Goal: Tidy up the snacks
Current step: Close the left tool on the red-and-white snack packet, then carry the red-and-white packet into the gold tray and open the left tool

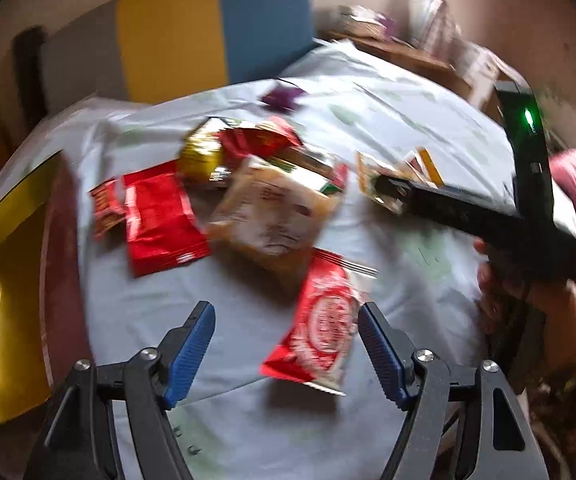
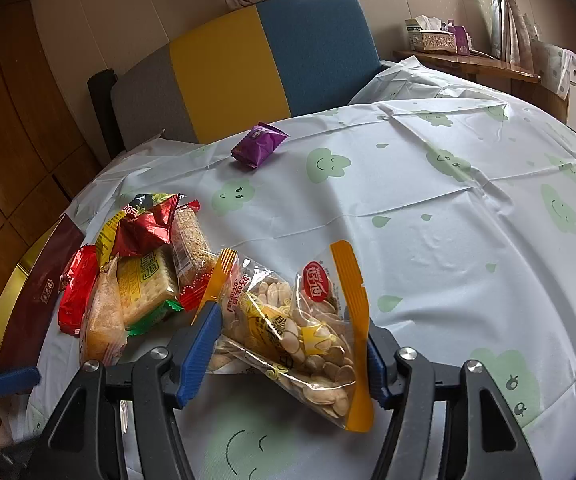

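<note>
Blue pads [image 1: 185, 354] of left gripper [image 1: 286, 354] seen spread apart, nothing pressed between; red-white packet [image 1: 320, 330] lies loose by right pad, on pale tablecloth [image 1: 408, 128]. Snack pile [image 2: 139, 272] heaped left of centre beside gold-edged box [image 2: 27, 292]. Seed bag [image 2: 300, 328] clamped in right gripper [image 2: 288, 354], lifted off cloth. Purple packet [image 2: 257, 145] left apart, far side.

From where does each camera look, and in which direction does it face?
Left wrist: sits on the left gripper, facing down onto the tablecloth and snack pile; shows its open jaws, the right gripper and a hand.
Right wrist: sits on the right gripper, which is shut on the seed bag; it faces the headboard.
Shared: snack pile, purple packet, headboard.
</note>
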The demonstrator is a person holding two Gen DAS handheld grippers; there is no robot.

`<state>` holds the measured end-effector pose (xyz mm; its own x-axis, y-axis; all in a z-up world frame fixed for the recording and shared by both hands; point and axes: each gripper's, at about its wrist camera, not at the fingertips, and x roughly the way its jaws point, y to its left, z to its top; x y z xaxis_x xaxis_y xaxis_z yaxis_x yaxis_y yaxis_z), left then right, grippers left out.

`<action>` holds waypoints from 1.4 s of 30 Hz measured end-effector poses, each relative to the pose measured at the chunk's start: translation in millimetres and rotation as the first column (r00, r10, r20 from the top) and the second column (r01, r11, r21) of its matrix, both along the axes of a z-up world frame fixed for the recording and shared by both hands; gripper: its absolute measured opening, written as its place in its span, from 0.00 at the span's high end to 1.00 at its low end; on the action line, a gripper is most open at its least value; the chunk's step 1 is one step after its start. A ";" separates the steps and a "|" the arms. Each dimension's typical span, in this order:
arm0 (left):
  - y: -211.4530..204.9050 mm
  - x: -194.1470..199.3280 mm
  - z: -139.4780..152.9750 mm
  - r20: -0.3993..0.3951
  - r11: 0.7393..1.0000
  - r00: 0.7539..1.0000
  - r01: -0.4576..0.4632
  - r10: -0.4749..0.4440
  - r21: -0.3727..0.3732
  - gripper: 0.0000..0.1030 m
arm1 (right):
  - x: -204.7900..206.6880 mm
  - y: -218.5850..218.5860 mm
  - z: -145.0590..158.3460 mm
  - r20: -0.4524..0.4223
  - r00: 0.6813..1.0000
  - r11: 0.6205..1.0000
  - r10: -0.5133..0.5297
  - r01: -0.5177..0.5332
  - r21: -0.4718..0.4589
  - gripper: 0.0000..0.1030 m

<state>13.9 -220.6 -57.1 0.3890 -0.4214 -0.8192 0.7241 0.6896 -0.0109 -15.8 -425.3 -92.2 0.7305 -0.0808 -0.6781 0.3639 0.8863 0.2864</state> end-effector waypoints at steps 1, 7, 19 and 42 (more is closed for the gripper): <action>-6.9 -3.7 -3.9 0.007 1.000 1.000 0.028 -0.028 0.014 0.40 | -0.1 0.0 -0.1 0.000 1.000 1.000 0.000 0.000 0.000 0.37; -20.1 -5.4 -15.6 0.002 0.995 0.995 0.097 -0.097 0.037 0.63 | -0.1 0.0 -0.1 0.000 1.000 1.000 0.000 0.000 0.000 0.37; -6.4 -3.8 -15.9 -0.048 0.996 0.995 0.086 -0.087 -0.009 0.68 | -0.3 0.3 0.1 0.000 1.000 1.000 0.000 0.000 -0.001 0.37; 71.7 20.6 37.8 -0.125 0.969 0.991 -0.070 0.041 -0.235 0.70 | -1.3 0.4 1.4 0.007 1.000 1.000 -0.005 0.005 -0.003 0.39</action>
